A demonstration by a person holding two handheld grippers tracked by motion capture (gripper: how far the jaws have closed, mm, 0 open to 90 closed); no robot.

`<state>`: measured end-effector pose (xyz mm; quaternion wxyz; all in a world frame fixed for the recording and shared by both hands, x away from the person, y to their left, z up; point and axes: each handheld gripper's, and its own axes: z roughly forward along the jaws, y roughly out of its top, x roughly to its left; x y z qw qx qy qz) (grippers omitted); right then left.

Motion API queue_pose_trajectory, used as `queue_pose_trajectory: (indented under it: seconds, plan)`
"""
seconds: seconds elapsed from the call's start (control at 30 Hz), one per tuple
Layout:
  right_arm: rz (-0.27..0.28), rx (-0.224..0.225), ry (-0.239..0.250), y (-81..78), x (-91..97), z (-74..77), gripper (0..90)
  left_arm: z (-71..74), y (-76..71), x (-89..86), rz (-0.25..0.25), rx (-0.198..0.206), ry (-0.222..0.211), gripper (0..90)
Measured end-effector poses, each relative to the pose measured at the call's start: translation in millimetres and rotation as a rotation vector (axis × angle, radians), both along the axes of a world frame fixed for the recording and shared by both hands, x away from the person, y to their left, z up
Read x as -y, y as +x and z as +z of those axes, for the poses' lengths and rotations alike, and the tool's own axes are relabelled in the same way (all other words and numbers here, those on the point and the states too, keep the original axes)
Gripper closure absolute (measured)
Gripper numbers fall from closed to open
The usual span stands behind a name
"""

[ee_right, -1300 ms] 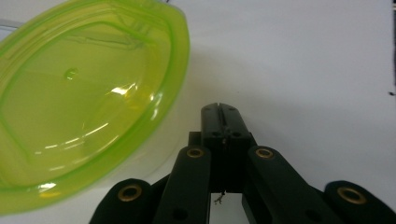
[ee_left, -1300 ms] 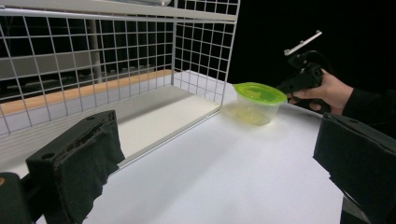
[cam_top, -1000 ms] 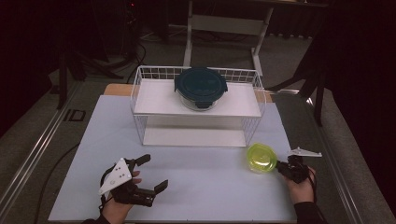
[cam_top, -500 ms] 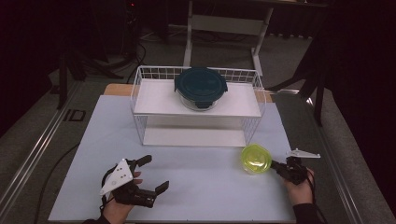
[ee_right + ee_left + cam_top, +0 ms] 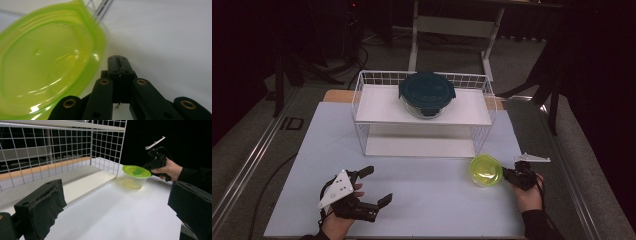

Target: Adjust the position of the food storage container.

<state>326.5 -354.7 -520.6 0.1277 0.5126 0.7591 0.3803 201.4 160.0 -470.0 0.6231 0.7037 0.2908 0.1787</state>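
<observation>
Down at the near left, left gripper [image 5: 373, 186], jaws spread wide, nothing between them, resting low over the white tabletop [image 5: 422, 200] close to its near edge; lots of bare surface ahead of it and off to its right; from its own view, pads [image 5: 41, 206] framing an open run of table all the way across. Up ahead and slightly right of that gripper, wire rack [image 5: 424, 117] standing at the far half of the table, lower shelf open at the front, dark-lidded round container [image 5: 427, 93] sitting on the top shelf near the middle. Further right, green-lidded tub [image 5: 486, 170] on the table, just off the rack's near right corner, apart from the wire. Right beside it, right gripper [image 5: 508, 173], jaws pressed together, empty, tips just next to the tub's rim [image 5: 98, 53]; whether touching, can't tell; close to the table's right edge, little room beyond the hand [image 5: 528, 192].
</observation>
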Motion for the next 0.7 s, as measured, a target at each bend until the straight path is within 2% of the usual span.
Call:
queue_pose_trajectory:
  seconds: [0.17,0.37,0.43,0.5,0.63,0.7]
  plan:
    - [0.032,-0.004,0.007,-8.4,-6.7,-0.6,90.0,0.7,-0.5,0.5,0.0,0.002,0.003,1.3]
    - [0.084,-0.005,0.004,-19.5,-23.0,-2.2,90.0,0.8,-0.9,0.9,-0.001,0.003,0.004,1.2]
    - [0.11,-0.01,0.019,-22.2,-28.4,-2.7,90.0,0.8,-1.0,1.0,-0.002,0.003,0.005,1.3]
    - [0.13,-0.01,0.007,-23.9,-32.9,-1.8,90.0,0.6,-0.6,0.9,-0.002,0.002,0.002,1.3]
    - [0.105,0.012,-0.015,-18.2,-31.3,-0.1,90.0,0.4,-0.5,1.3,-0.006,0.0,0.001,1.2]
    - [0.092,0.01,-0.002,-14.6,-28.8,-0.3,90.0,0.3,-0.8,1.2,-0.009,0.0,0.0,1.2]
